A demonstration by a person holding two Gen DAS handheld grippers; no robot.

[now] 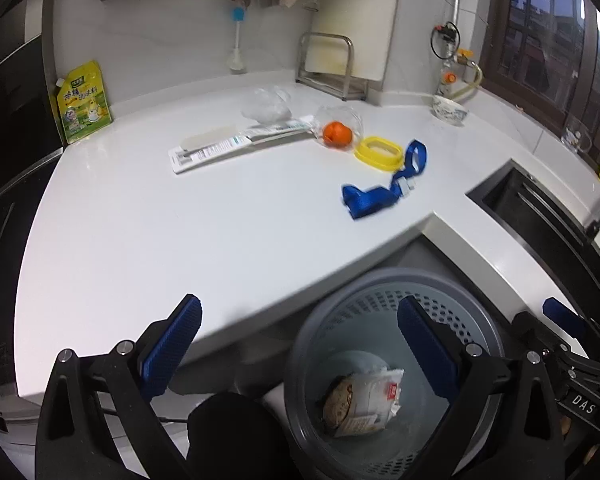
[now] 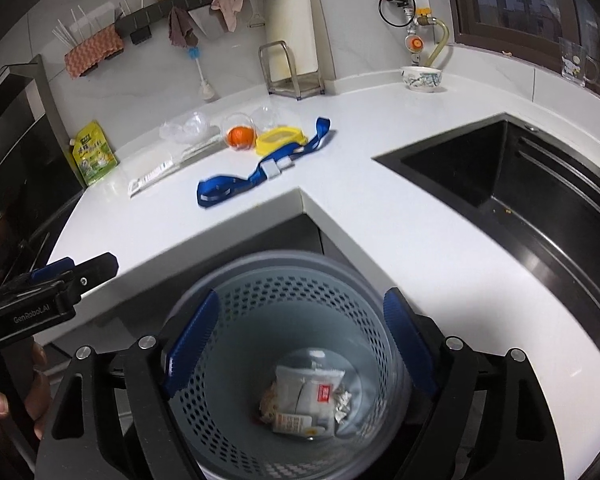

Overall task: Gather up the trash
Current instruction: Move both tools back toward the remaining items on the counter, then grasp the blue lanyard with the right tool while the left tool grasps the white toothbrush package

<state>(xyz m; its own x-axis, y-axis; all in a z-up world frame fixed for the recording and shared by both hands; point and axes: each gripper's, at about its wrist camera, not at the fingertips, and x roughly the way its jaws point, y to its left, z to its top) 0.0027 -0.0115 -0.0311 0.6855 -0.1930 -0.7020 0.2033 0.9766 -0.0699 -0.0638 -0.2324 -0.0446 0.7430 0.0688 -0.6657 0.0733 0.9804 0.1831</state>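
The left hand-held gripper [image 1: 300, 344] hangs with its blue ribbed fingers [image 1: 172, 350] spread wide and holding nothing, one finger over the edge of the white L-shaped surface [image 1: 140, 232] and the other over the grey perforated plastic waste basket [image 1: 384, 304] that stands on the floor in the inner corner of that surface. The right hand-held gripper [image 2: 300, 340] is also spread and empty, both fingers poised above the basket's mouth [image 2: 268, 280]. At the bottom of the basket lies a crumpled white food wrapper with a red label [image 2: 308, 396], with a bit of crinkled foil [image 2: 342, 400] just beside it. More items lie on the surface, well apart from the basket: a blue fabric strap with a white plastic clip [image 2: 256, 176] lies nearest the corner, and a yellow oval plastic ring [image 2: 278, 140] lies just behind it. Beside the ring is an orange fruit in a clear plastic shell [image 2: 240, 136], then a crumpled clear plastic bag [image 2: 186, 128], and in front of that a long flat white package [image 1: 236, 146]. A yellow-green stand-up pouch [image 1: 84, 102] leans against the wall at the far left. A patterned ceramic bowl [image 2: 422, 78] stands near the window, and the dark sink [image 2: 480, 168] is sunk into the right-hand stretch of the surface.
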